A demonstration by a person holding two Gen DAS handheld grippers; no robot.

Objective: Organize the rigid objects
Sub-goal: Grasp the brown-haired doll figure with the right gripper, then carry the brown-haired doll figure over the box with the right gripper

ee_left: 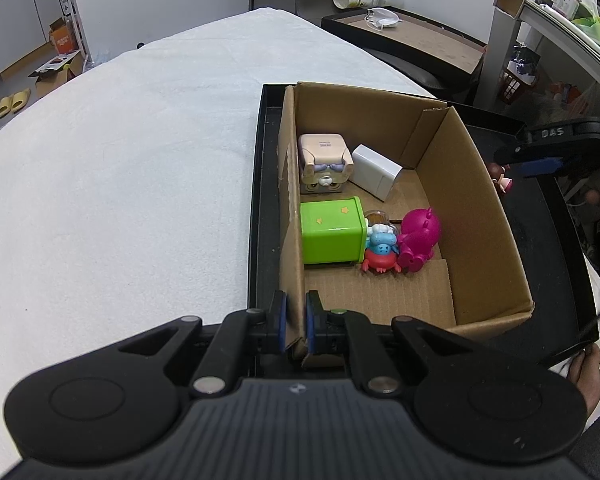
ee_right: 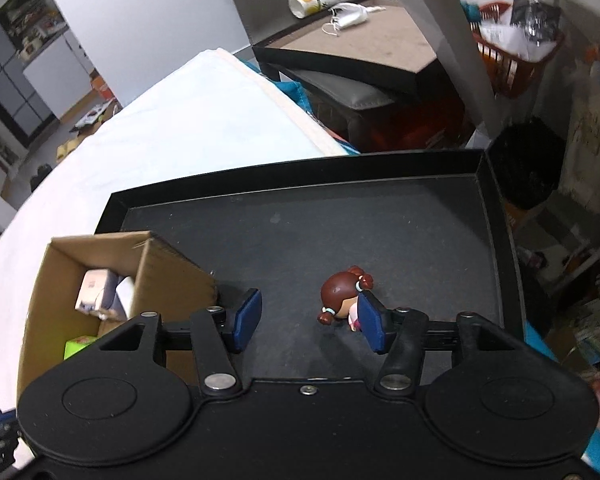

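Left gripper (ee_left: 296, 326) pinches the cardboard box (ee_left: 480, 200) wall — right gripper (ee_right: 308, 322) fingers wide, over the doll (ee_right: 342, 294).

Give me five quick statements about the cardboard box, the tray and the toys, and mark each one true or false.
1. The left hand-held gripper is clamped on the cardboard box wall. True.
2. The girl figurine lies inside the box. False: it lies on the black tray, outside the box.
3. The green block is in the box. True.
4. The right hand-held gripper is shut on the figurine. False: its jaws are open, the figurine by its right pad.
5. The pink toy sits on the white cloth. False: it is in the box.
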